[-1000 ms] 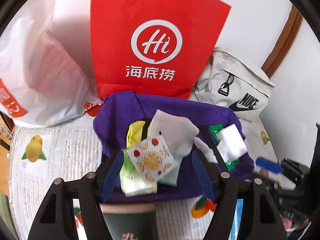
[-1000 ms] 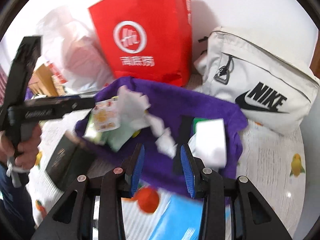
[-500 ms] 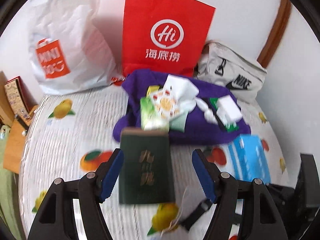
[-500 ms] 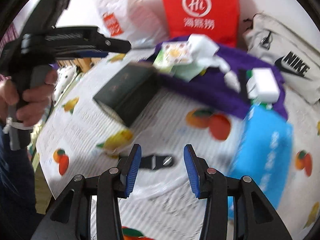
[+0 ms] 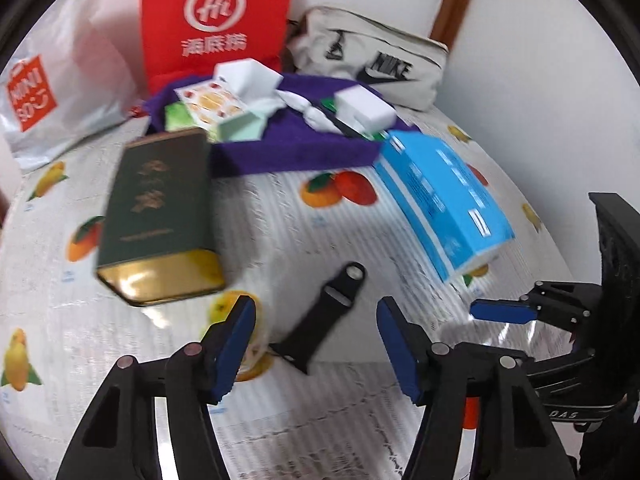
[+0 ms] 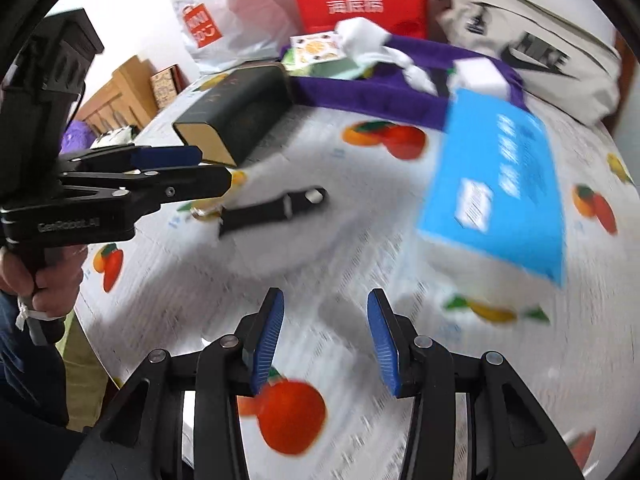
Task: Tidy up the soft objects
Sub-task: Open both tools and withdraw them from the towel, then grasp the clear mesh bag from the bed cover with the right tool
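Observation:
A purple cloth (image 5: 288, 152) lies at the back of the table, with fruit-print tissue packets (image 5: 212, 104) and white foam blocks (image 5: 364, 108) piled on it. A blue soft tissue pack (image 5: 444, 200) lies in front of the cloth on the right. My left gripper (image 5: 316, 320) hovers low over a black strap (image 5: 324, 312). Its jaws are closing and the pads are clear of the strap. My right gripper (image 6: 326, 312) is open over bare tablecloth, with nothing between its fingers. The blue pack (image 6: 500, 184) lies ahead of it to the right.
A dark green tin (image 5: 156, 208) lies left of the strap. A red paper bag (image 5: 216, 20), a white plastic bag (image 5: 48, 92) and a pale Nike bag (image 5: 380, 68) stand along the wall. The fruit-print tablecloth (image 5: 280, 220) covers the table. A hand (image 6: 44, 280) grips the left tool.
Both grippers have drawn back from the purple cloth and sunk toward the table. The tin, strap and blue pack have come into view. The left jaws stand narrower than before.

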### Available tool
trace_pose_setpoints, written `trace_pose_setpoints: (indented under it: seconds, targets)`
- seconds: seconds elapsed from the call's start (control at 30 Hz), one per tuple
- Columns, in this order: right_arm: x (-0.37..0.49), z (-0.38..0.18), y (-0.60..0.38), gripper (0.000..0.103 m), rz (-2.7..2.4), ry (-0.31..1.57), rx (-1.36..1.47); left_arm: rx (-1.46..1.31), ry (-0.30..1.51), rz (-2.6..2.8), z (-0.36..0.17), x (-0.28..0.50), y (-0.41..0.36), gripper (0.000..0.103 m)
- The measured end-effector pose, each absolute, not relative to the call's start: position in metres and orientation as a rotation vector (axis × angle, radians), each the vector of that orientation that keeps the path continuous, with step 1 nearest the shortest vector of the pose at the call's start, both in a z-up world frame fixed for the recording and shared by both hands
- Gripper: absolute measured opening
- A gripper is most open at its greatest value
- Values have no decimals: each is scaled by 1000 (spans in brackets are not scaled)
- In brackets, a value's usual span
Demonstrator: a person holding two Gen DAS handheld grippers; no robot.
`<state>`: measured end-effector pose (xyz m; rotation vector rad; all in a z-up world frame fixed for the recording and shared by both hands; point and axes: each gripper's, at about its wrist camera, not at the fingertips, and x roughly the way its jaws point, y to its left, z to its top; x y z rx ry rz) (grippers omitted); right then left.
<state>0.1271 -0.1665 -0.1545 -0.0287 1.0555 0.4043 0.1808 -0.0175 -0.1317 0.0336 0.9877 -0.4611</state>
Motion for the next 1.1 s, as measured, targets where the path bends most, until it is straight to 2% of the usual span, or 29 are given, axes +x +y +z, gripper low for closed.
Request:
trace_pose_setpoints:
  seconds: [0.4,0.43,0.5,0.57,0.7,0.77,0.87,0.93,0.97,1.1]
  targets:
    - [104,-164,-209,44,302,1052,41,169,1026,-473,-167,185,-49,48]
    - [104,-164,-209,44,305,1049,40,175,1025,-472,-167,185,-49,46]
    - [103,-165,-209,44,308,1044,39,190,1019,-474,-167,186,-50,25]
    - [102,-166,-210,44,315,1042,43,199,1027,-484,-165,186,-50,22]
    - [99,-169,-212,44,318,1046,50,234,1042,-500,-167,182,-51,22]
    - [99,-170,-214,44,319,1046,62,243,1038,-500,-168,182,-52,29]
    - [100,-171,-214,44,325,1045,71,263,1034,-504,-169,182,-56,30]
    - [101,-172,-213,44,333,1045,76,276,1033,-517,-169,182,-59,26]
    - [101,-172,-212,44,336,1045,77,274,1034,-528,-169,182,-59,21]
    - [102,-170,-207,44,351,1039,74,257,1033,-524,-168,183,-59,20]
